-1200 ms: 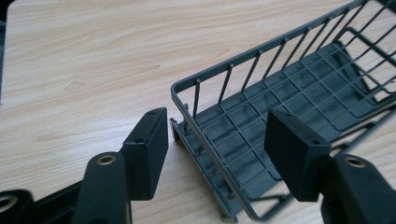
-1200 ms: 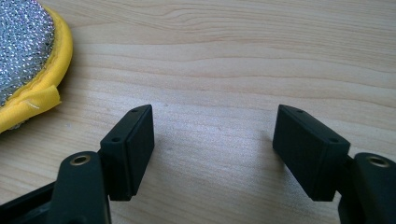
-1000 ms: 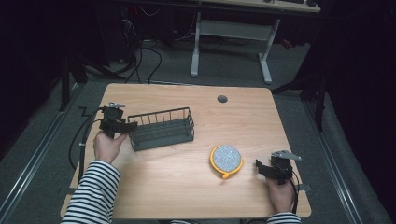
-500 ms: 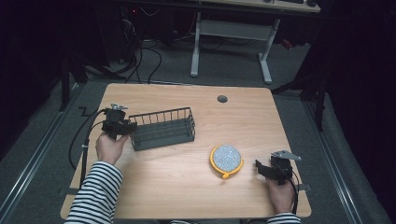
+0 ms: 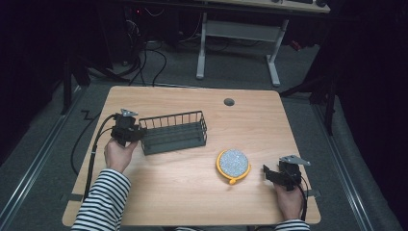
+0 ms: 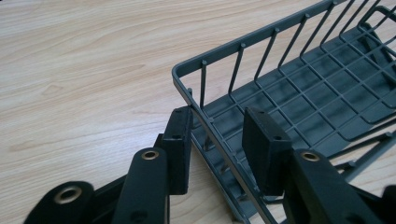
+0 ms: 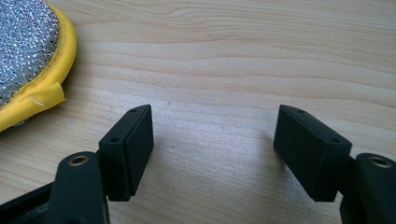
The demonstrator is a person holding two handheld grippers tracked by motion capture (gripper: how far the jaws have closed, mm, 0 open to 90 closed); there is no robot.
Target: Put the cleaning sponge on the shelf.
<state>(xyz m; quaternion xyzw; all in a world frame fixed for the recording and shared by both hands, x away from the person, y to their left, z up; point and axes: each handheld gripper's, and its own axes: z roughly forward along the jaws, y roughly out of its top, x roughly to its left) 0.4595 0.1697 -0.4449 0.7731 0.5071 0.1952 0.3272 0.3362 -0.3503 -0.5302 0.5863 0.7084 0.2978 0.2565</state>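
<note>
Wire basket [image 5: 174, 133] here is dark grey, long and rectangular, thin upright bars over a grid floor, sitting left of centre on the pale wood-grain table [image 5: 192, 192] with its long axis running left-right. Left gripper [image 6: 219, 140] has just been closing and now pinches the basket's left end wall. Right gripper [image 7: 215, 149] rests wide open, empty, just beside a round yellow-rimmed silver scrubber [image 5: 233, 164].

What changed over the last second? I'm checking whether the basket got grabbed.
The left hand-held gripper has just been closing on the basket end wall, one jaw outside, one inside; the gap showing leaves contact unsure. Basket, scrubber and the open right hand-held gripper stayed put.
</note>
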